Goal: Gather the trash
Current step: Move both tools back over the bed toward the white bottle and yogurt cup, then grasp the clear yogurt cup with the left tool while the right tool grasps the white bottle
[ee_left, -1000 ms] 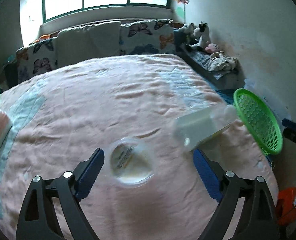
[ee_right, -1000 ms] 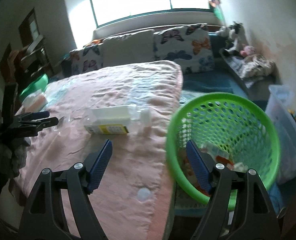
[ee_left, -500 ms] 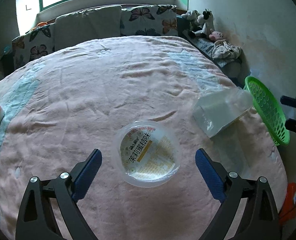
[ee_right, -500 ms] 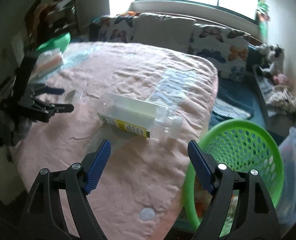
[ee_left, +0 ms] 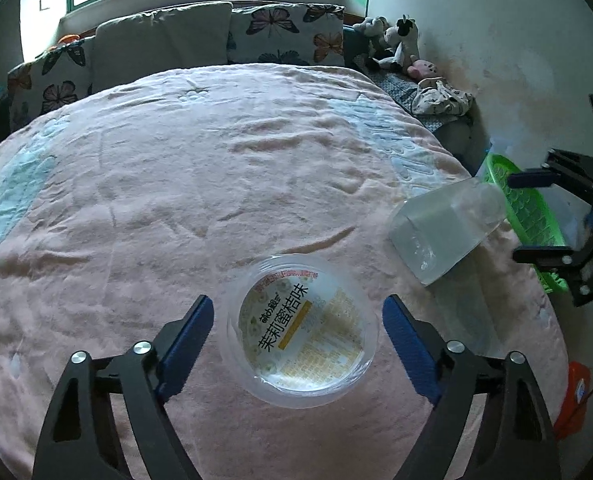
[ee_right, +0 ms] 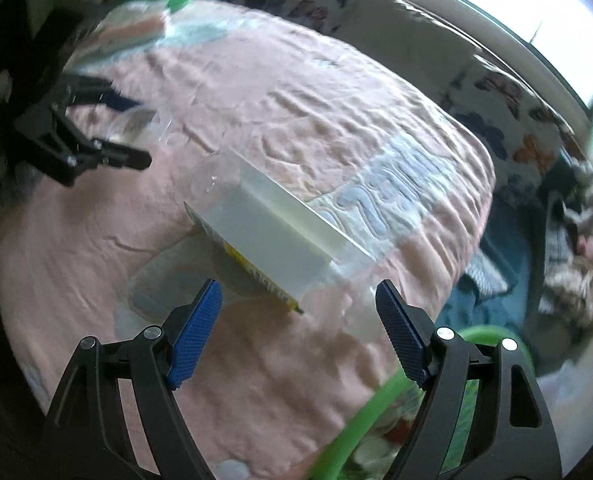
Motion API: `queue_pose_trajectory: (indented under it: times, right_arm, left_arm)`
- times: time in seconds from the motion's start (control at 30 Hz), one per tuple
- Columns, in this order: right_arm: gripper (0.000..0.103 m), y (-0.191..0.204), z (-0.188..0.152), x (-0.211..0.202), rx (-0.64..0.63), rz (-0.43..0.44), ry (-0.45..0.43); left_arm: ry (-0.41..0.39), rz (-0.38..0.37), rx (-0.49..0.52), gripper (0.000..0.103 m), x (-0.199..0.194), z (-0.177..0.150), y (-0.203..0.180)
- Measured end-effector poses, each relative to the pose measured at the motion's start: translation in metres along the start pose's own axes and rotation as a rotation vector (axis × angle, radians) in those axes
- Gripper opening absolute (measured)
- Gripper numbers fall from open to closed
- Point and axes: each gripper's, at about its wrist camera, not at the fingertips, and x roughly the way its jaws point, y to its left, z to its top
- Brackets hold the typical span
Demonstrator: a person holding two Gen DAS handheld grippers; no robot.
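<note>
- Left tongs (ee_left: 296,330): one pair, its blue pads (ee_left: 186,334) spread wide apart and gripping nothing; they hang low over the pink bed cover (ee_left: 176,184).
- Round clear lid (ee_left: 301,330): one piece of trash, lying flat on the bed directly between the two pads of the left tongs, with a narrow gap on each side and no contact visible. Its printed yellow-and-white label faces up.
- Clear plastic box (ee_left: 442,232): one piece of trash, ahead and to the right of the left tongs, lying on its side close to the bed's right edge. In the right wrist view the same box (ee_right: 272,240) lies just ahead of the right tongs, a yellow label strip along its lower edge.
- Green basket (ee_left: 526,216): one, beyond the bed's right edge, just past the box. In the right wrist view only part of its rim (ee_right: 360,424) shows, low and to the right of centre, passing behind the right-hand pad.
- Right tongs (ee_right: 298,326): one pair, pads wide apart and gripping nothing, over the bed's edge strip between box and basket.
- Open room: broad wrinkled cover stretches ahead and left of the left tongs up to the four pillows (ee_left: 164,40) at the far edge.
</note>
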Motion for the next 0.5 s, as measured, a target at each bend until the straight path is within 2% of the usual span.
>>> queue_pose_trajectory:
  times: [0.23, 0.5]
  right_arm:
    - [0.079, 0.003, 0.025, 0.027, -0.184, 0.019, 0.066]
    - [0.079, 0.014, 0.038, 0.055, -0.332, 0.077, 0.133]
  left_arm:
    - [0.010, -0.020, 0.008, 0.074, 0.003, 0.001, -0.001]
    - [0.022, -0.042, 0.004, 0.073, 0.002, 0.002, 0.002]
